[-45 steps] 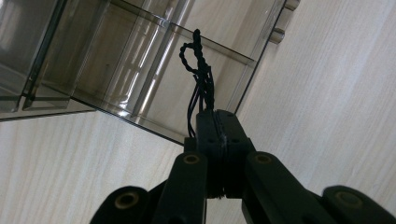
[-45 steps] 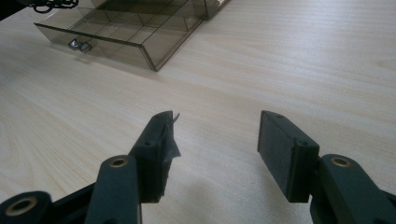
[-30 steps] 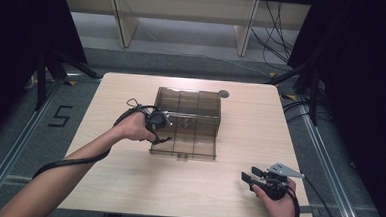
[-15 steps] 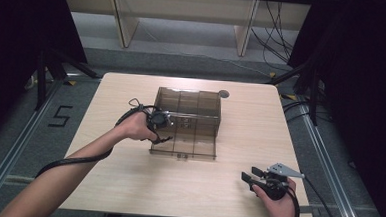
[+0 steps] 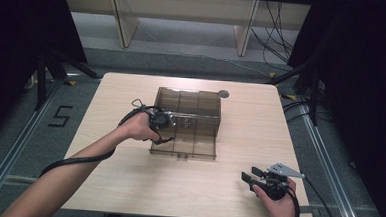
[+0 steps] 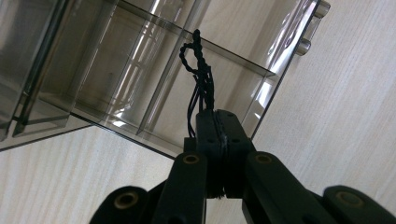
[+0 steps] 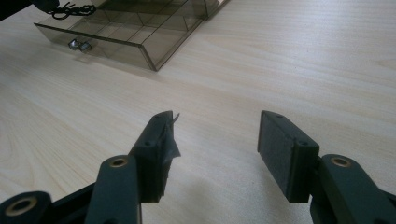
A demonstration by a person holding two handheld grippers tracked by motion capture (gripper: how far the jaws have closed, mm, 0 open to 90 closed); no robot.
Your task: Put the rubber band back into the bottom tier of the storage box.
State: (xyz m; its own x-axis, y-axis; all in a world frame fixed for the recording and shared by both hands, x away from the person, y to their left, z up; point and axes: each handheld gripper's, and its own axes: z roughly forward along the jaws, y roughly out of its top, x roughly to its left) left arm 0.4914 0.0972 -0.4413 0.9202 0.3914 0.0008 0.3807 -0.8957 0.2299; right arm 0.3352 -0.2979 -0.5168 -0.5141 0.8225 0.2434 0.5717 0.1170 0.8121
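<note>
Nothing has moved since the earlier frames: both of our hands and the box sit where they were.

We work at a pale wooden table (image 5: 126, 195). Near its middle lies a smoky, see-through plastic organiser box (image 5: 188, 122) with divided compartments, its lid swung open.

Our left gripper (image 5: 166, 121) hovers over the box's left side. In the left gripper view its two black jaws are pressed together on a short length of black twisted cord (image 6: 198, 70), whose looped end sticks out beyond the tips and hangs over one of the compartments near the box's edge. We cannot tell whether the cord touches the box floor.

Our right gripper (image 5: 250, 179) rests near the table's front right corner, well apart from the box. Its jaws stand wide apart with nothing between them.

We judge the work is mid-way: the cord is picked up and carried over the box, but not yet let go. Lowering and releasing it, and perhaps closing the lid, are left.
</note>
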